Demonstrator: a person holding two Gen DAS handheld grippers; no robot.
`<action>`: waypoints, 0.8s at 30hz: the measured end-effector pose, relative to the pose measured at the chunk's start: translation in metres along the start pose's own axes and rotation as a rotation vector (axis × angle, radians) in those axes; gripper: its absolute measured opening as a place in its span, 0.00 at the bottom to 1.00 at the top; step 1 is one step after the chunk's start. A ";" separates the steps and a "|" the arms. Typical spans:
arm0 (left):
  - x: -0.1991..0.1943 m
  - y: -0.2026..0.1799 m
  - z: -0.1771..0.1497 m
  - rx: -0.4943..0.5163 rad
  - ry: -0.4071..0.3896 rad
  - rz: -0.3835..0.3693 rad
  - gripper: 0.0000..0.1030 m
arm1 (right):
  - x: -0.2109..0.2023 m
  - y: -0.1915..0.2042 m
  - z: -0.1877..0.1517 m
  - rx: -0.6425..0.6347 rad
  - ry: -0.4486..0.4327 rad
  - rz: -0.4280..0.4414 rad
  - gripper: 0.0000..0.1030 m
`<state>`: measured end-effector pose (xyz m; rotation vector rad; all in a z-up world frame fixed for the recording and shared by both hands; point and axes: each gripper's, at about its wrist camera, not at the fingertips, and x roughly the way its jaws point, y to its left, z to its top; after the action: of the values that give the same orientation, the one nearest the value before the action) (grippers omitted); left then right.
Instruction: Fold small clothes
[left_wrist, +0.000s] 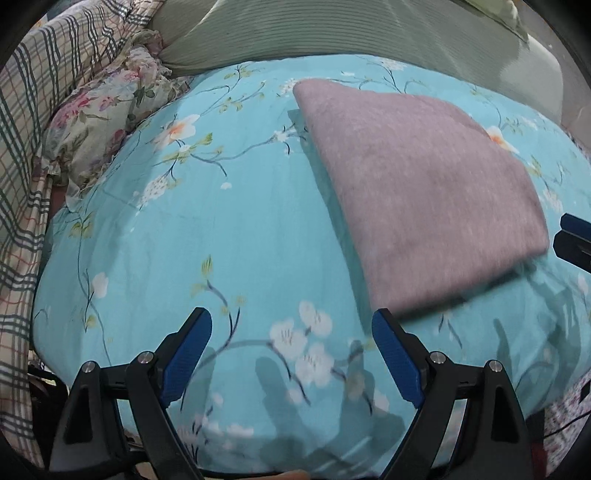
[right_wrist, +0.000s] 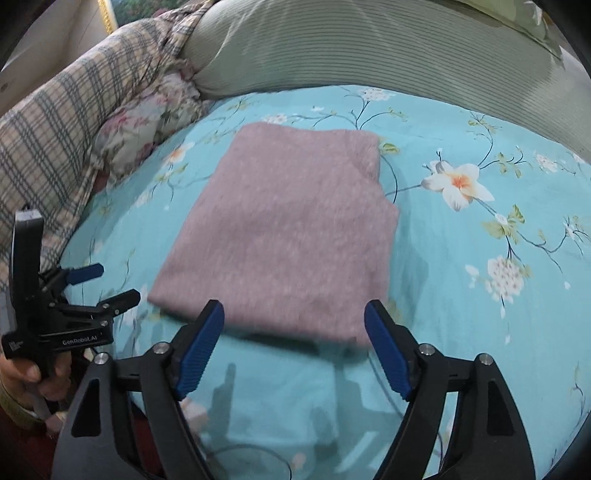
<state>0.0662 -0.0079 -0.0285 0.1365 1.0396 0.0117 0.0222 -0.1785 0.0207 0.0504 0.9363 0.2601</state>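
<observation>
A folded mauve cloth (right_wrist: 288, 229) lies flat on the turquoise floral bed sheet (right_wrist: 480, 295); it also shows in the left wrist view (left_wrist: 424, 192) at the right. My right gripper (right_wrist: 293, 314) is open and empty, just before the cloth's near edge. My left gripper (left_wrist: 291, 321) is open and empty over bare sheet, left of the cloth's near corner. The left gripper also shows in the right wrist view (right_wrist: 107, 284), held in a hand. A tip of the right gripper shows at the right edge of the left wrist view (left_wrist: 574, 236).
A plaid blanket (right_wrist: 55, 140) and a floral pillow (right_wrist: 144, 125) lie bunched at the left. A pale green ribbed cushion (right_wrist: 369, 48) runs along the back of the bed. The bed's near edge is just below the grippers.
</observation>
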 end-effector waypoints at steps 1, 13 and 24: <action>-0.001 -0.001 -0.003 0.004 0.002 -0.002 0.87 | 0.000 0.001 -0.003 -0.004 0.006 0.002 0.77; -0.055 -0.005 0.002 0.053 -0.089 -0.005 0.87 | -0.036 0.021 -0.004 -0.073 -0.024 0.005 0.79; -0.041 0.000 -0.005 0.028 -0.056 0.002 0.87 | -0.026 0.022 -0.008 -0.055 -0.006 0.006 0.86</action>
<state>0.0416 -0.0103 0.0042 0.1623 0.9843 -0.0045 -0.0035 -0.1646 0.0399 0.0038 0.9223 0.2907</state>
